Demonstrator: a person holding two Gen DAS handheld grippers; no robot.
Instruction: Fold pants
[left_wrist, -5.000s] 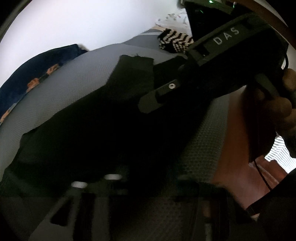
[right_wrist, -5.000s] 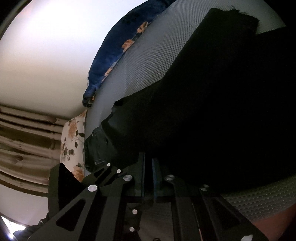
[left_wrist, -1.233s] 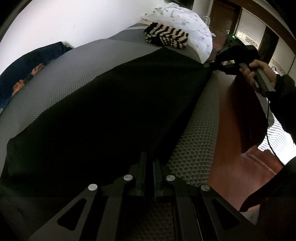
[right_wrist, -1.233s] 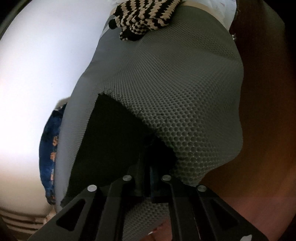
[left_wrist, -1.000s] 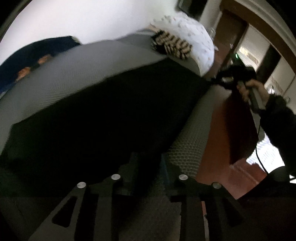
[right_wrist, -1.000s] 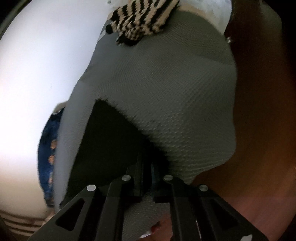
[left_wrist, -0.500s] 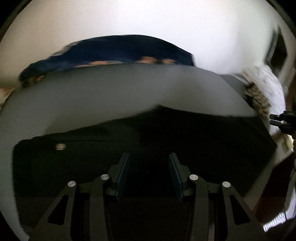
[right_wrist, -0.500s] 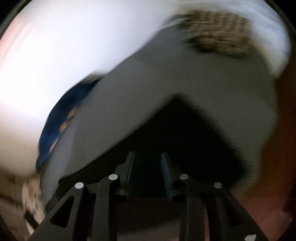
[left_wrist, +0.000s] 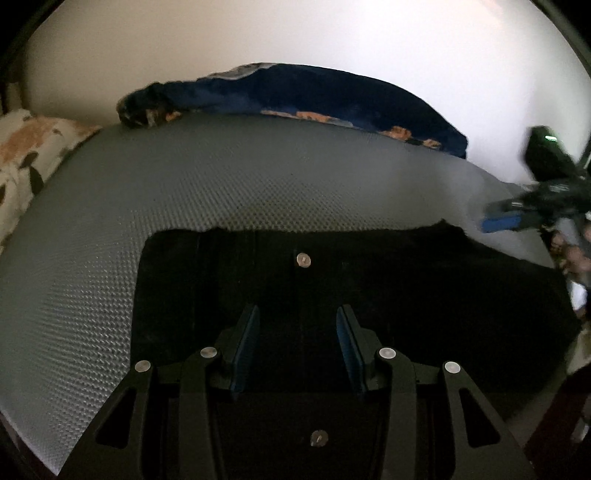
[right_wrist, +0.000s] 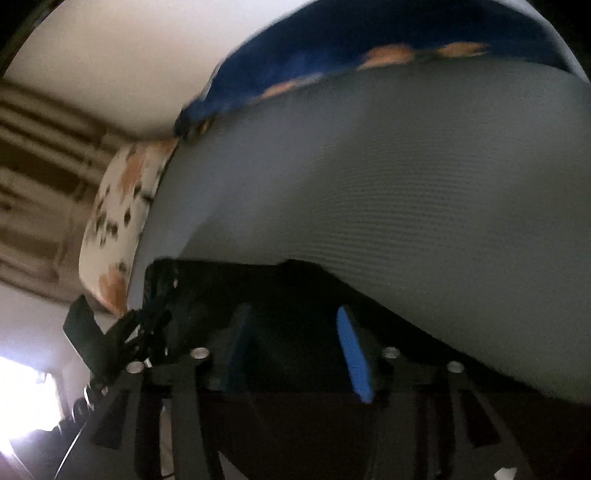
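left tongs (left_wrist: 295, 332) agape over pants (left_wrist: 406, 288) | right tongs (right_wrist: 295, 339) agape | button (left_wrist: 303, 260) left-view only

Your frames are dim and underexposed: the black pants (left_wrist: 369, 295) ahead of the left tongs (left_wrist: 295, 343) lose all fold detail. The white wall (left_wrist: 332, 40) beyond them glares. Fisheye bending curves the bed (left_wrist: 184, 177), with dark vignetted corners. Motion blur smears your right view and the right tongs (left_wrist: 517, 218).
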